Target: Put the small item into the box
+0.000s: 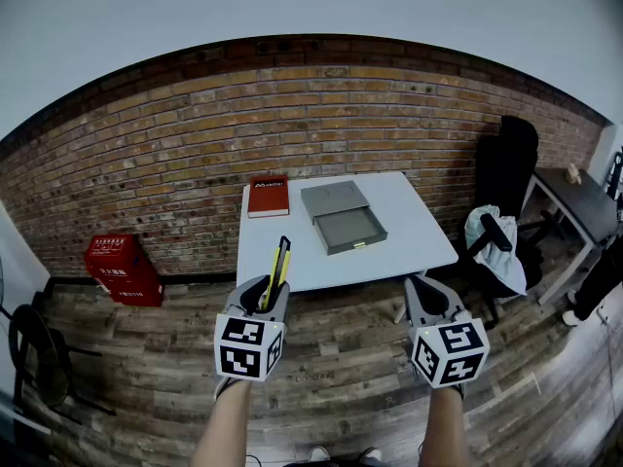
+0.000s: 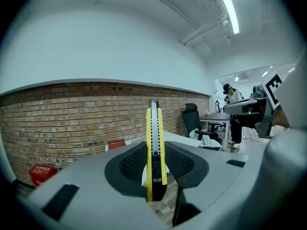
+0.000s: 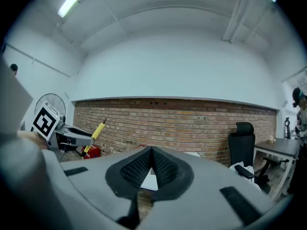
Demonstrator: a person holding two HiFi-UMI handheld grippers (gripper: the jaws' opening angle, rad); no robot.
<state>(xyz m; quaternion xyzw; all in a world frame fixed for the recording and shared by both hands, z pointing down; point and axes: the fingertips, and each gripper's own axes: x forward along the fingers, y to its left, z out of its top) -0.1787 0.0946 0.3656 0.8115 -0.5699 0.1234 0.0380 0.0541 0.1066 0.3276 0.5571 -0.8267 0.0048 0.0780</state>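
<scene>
A yellow and black utility knife (image 1: 278, 264) stands upright between the jaws of my left gripper (image 1: 265, 298), which is shut on it; in the left gripper view the knife (image 2: 155, 150) rises from between the ribbed pads. My right gripper (image 1: 428, 295) is shut with nothing in it, its pads meeting at a point (image 3: 151, 153). The grey box (image 1: 343, 215) lies on the white table (image 1: 409, 239) ahead, its drawer pulled out toward me. Both grippers hang over the wooden floor, short of the table's near edge.
A red book (image 1: 269, 196) lies on the table's far left corner. A black office chair (image 1: 504, 193) with white cloth stands right of the table, a grey desk (image 1: 579, 202) beyond it. A red crate (image 1: 123, 269) sits by the brick wall. A person stands at far right.
</scene>
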